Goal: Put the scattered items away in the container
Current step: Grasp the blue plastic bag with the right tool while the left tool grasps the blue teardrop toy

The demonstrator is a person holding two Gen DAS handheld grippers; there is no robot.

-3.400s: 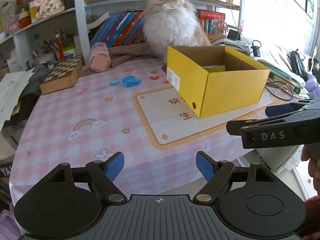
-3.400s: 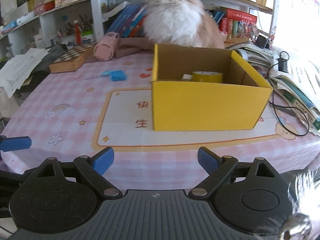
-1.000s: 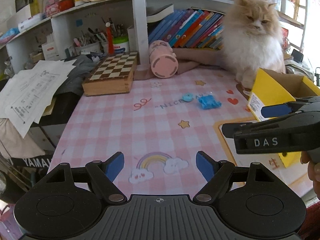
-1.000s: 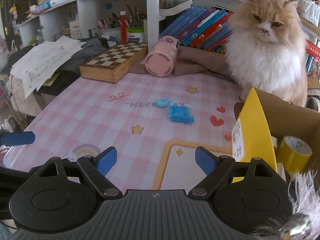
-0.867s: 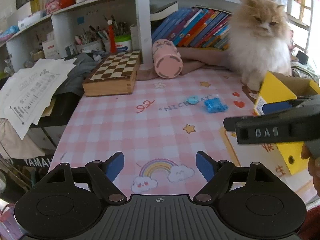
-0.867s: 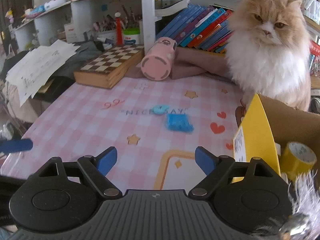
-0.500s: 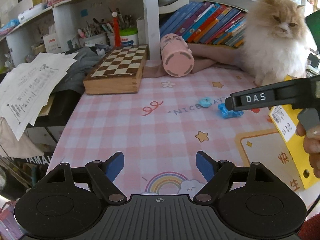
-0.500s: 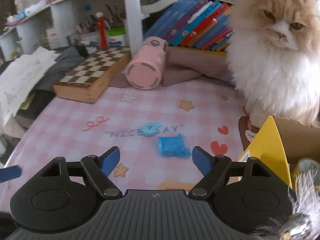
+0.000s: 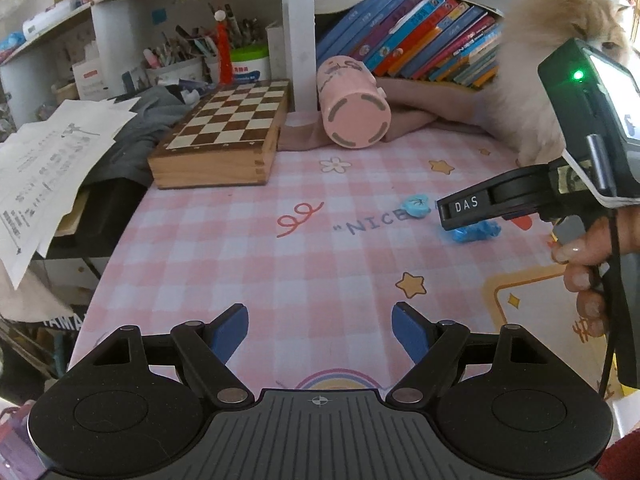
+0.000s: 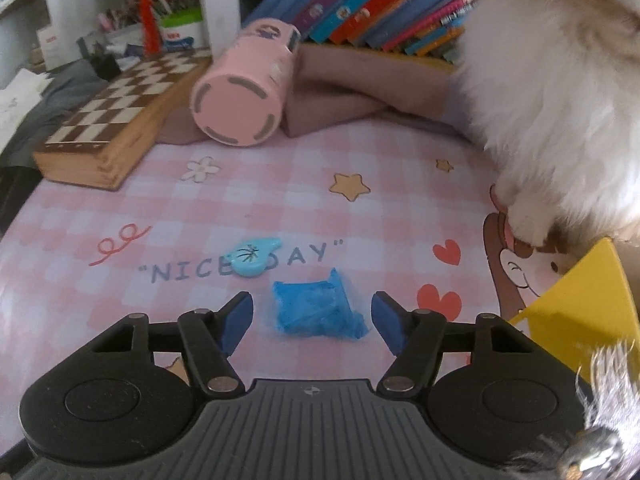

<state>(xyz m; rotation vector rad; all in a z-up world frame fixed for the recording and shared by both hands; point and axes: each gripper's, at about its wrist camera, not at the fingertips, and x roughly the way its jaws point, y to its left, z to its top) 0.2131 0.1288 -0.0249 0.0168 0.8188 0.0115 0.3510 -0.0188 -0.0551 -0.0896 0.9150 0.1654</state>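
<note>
Two items left on our tablecloth: crumpled blue bag [image 10: 316, 310] lower centre between our right gripper's [image 10: 312, 320] wide jaws, blue charm [image 10: 252, 259] beside; left gripper [image 9: 320, 332] wide, empty; yellow box [image 10: 588, 304] lower right.

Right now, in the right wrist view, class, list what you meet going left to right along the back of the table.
Chessboard → pink cup lying on its side → folded brown cloth → cat.

Left wrist view sits back, facing the shelves across the bench [image 9: 248, 264]; right wrist view is low and close — both share the blue packet [image 10: 316, 308].
</note>
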